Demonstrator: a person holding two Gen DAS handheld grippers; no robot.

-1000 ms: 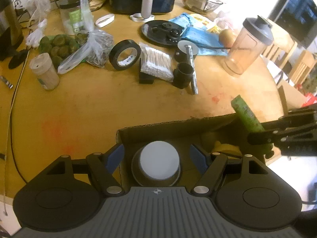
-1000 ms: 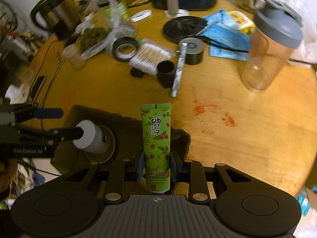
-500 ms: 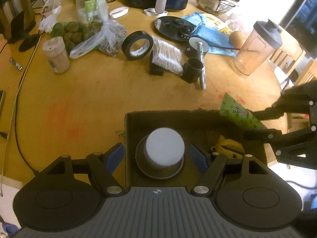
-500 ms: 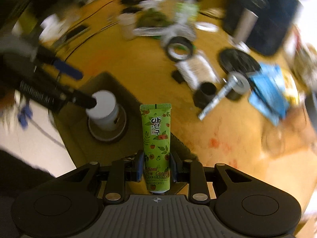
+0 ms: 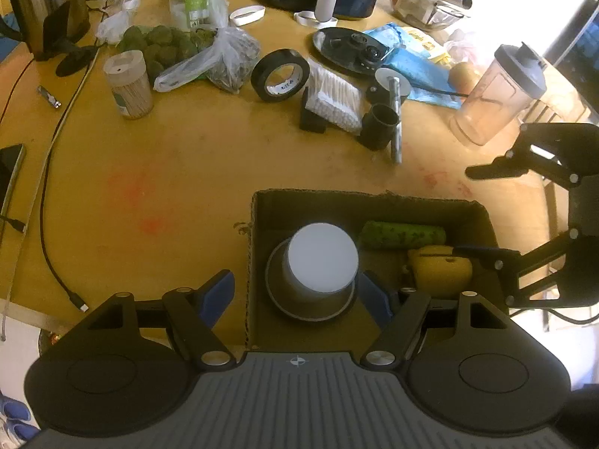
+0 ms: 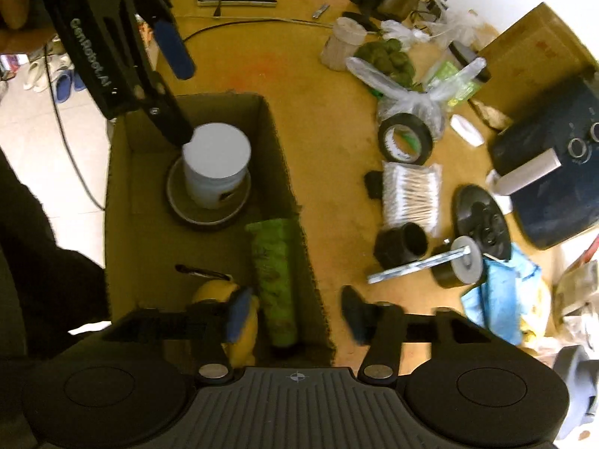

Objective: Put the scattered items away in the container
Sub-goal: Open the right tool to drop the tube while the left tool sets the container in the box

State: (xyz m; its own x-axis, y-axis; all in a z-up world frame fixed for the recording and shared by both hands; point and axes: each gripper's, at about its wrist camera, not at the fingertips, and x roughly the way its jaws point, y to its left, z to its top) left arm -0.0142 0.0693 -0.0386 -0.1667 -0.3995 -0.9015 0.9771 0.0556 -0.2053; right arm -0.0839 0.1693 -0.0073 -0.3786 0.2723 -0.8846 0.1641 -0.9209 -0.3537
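The green tube is seen lying in the box; the right tongs are opening, nothing pinched; the left tongs are spread around the white jar.

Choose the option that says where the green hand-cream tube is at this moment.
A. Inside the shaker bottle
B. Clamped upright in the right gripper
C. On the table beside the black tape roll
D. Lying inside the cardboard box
D: the green hand-cream tube lies flat on the floor of the cardboard box, beside the white jar, untouched by either gripper.
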